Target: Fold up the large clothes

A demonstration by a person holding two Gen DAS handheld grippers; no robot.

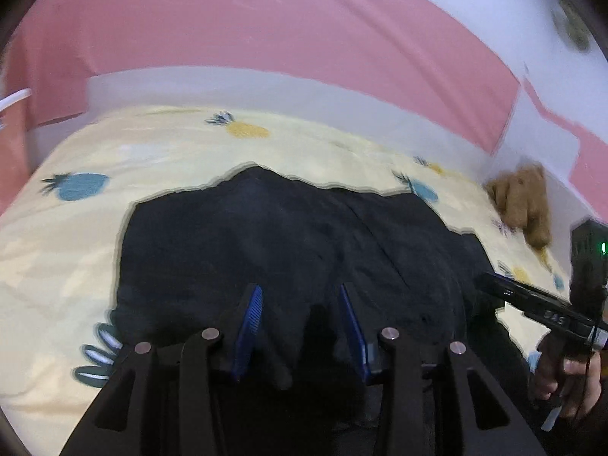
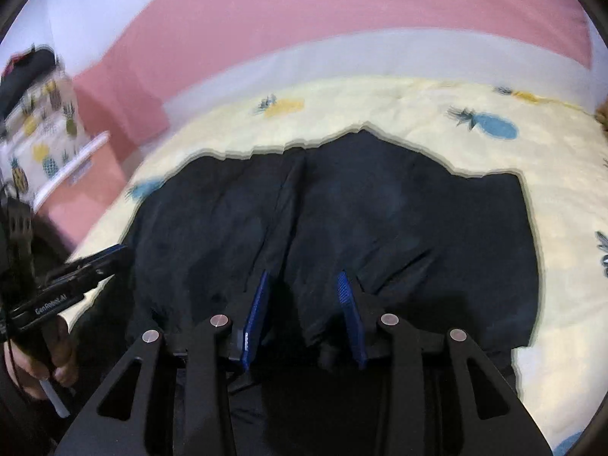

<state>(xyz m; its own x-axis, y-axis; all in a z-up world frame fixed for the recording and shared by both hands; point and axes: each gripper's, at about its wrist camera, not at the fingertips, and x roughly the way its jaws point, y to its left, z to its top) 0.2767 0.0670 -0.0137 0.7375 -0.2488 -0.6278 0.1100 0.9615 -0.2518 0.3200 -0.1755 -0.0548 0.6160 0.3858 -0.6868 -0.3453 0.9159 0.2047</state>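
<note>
Nearest, the left gripper and right gripper each stand with blue pads parted around a bunched fold of the dark garment, not visibly pinching it. Limp, light cloth, probably slippery; better pinched at its hem corners. It lies spread across the pineapple-print bed.

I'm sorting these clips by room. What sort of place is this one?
Most likely a bedroom. A dark garment lies spread on a bed with a pineapple-print cover, a brown stuffed toy sits near the corner, and the wall behind is pink and white.
</note>
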